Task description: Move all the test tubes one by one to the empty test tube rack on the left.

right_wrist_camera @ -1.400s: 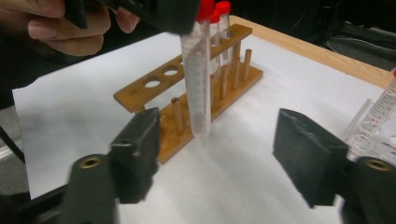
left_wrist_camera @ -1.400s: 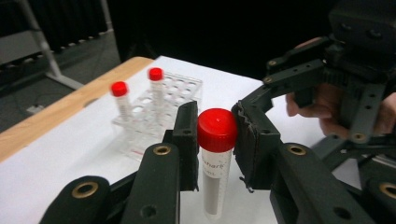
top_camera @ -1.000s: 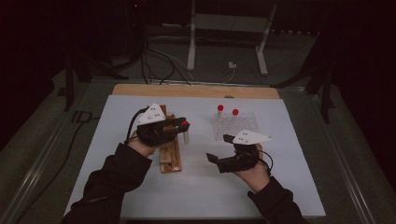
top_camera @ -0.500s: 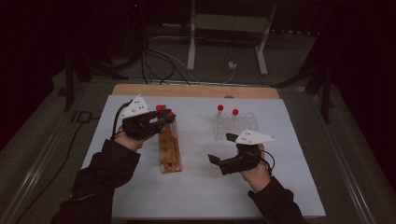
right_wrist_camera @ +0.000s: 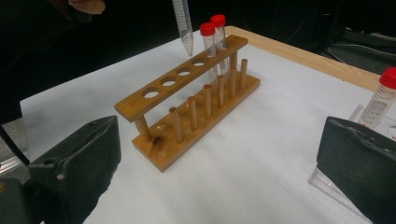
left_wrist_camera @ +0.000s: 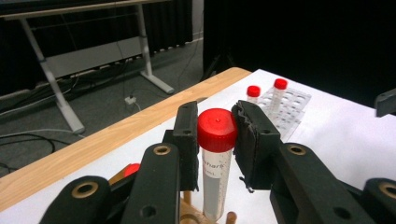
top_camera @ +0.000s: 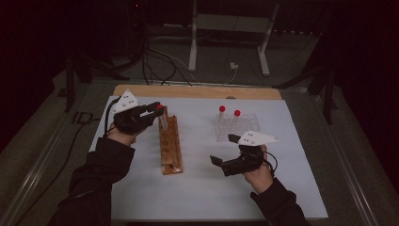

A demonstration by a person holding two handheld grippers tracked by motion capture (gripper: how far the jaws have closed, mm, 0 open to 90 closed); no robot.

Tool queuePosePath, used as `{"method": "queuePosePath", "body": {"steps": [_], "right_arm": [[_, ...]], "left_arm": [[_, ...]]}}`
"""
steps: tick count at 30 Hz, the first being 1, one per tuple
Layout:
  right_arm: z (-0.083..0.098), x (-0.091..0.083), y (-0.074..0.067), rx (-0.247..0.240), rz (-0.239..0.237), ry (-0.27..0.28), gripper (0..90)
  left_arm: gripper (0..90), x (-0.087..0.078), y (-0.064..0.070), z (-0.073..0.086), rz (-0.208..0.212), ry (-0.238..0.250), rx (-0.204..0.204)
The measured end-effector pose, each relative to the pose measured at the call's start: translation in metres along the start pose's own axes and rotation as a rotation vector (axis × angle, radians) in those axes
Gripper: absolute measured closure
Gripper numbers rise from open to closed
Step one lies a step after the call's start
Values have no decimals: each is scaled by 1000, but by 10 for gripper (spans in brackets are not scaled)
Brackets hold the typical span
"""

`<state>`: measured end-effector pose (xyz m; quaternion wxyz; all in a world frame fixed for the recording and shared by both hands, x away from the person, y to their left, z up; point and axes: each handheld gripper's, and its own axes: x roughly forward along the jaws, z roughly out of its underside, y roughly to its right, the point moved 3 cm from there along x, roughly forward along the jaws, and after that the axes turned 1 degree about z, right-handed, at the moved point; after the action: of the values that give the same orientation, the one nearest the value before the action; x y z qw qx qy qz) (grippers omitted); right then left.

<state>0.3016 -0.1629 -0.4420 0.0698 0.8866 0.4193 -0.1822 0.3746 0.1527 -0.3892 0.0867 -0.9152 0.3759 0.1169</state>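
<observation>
Honestly, left gripper pinches my tube just under the cap, upper left; tilted, it'll clip the rack. Right gripper gapes empty.

Black sleeves; black tongs, brass-ringed holes, grey three-cornered plates, trailing black cables.
</observation>
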Motion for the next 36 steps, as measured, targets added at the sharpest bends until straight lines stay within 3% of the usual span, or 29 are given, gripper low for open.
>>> {"method": "queuePosePath", "body": {"steps": [7,19,33,36], "right_arm": [[0,-1,0,-4,8,11,0],[0,-1,1,0,6,7,0],[1,-1,2,5,1,4,0],[1,-1,2,5,0,3,0]], "left_arm": [[720,8,-7,12,-38,-14,-11],[720,22,-9,32,-32,-52,-40],[720,36,-7,58,-36,-113,-45],[720,38,-6,62,-41,-131,-29]]}}
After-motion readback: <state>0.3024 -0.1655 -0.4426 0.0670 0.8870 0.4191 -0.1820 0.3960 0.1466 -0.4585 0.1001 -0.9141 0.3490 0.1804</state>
